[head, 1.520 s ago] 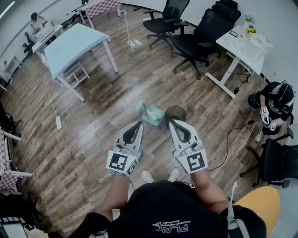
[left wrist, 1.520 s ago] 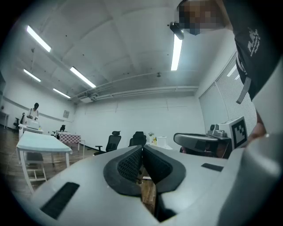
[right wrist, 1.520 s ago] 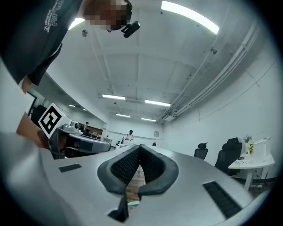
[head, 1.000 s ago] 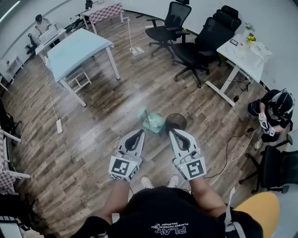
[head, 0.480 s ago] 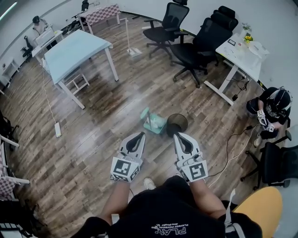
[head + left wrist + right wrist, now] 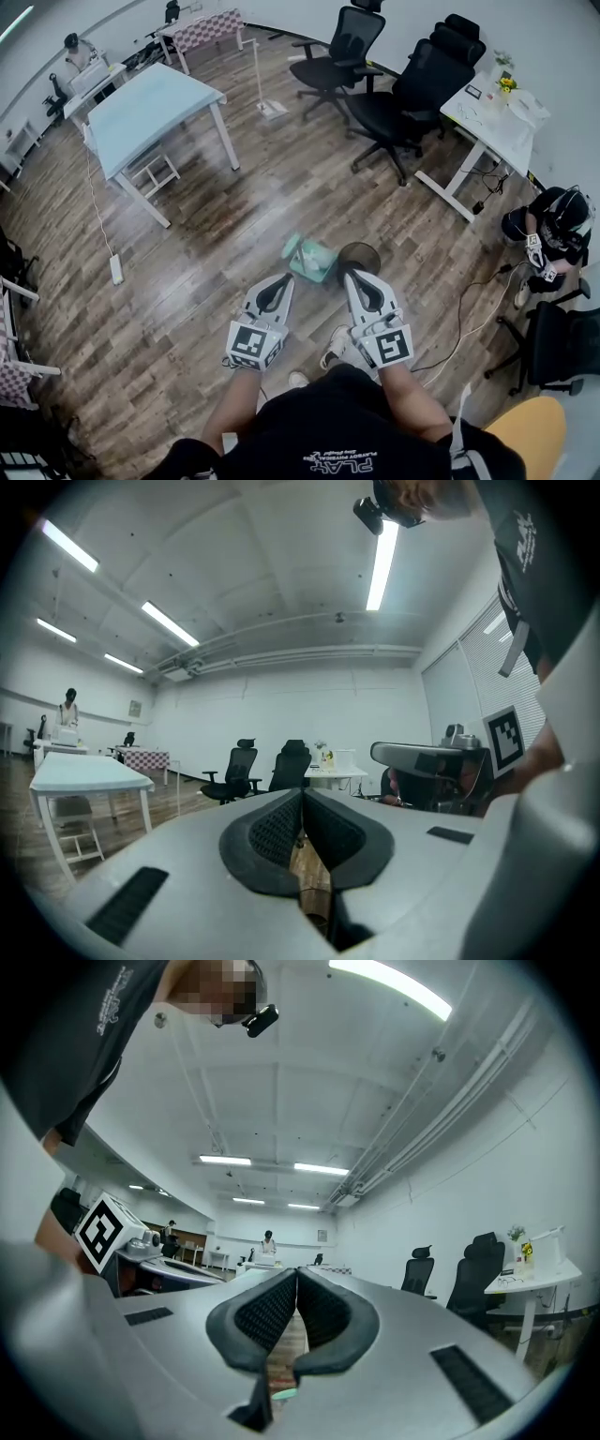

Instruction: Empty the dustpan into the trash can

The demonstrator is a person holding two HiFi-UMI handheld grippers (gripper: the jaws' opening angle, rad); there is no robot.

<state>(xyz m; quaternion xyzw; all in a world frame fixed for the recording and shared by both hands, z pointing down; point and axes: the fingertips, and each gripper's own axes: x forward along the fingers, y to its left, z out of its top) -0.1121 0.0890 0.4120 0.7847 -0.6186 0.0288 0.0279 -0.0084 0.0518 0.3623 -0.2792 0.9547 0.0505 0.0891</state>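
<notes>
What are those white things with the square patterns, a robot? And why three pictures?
No robot: a person holds a two-jaw gripper in each hand, the left gripper and the right gripper. The head view looks down from a camera on the person's head; each gripper view comes from a camera riding on that gripper, looking along its jaws. On the wooden floor ahead sit a green dustpan and a dark round trash can. Both grippers are shut and hold nothing.
</notes>
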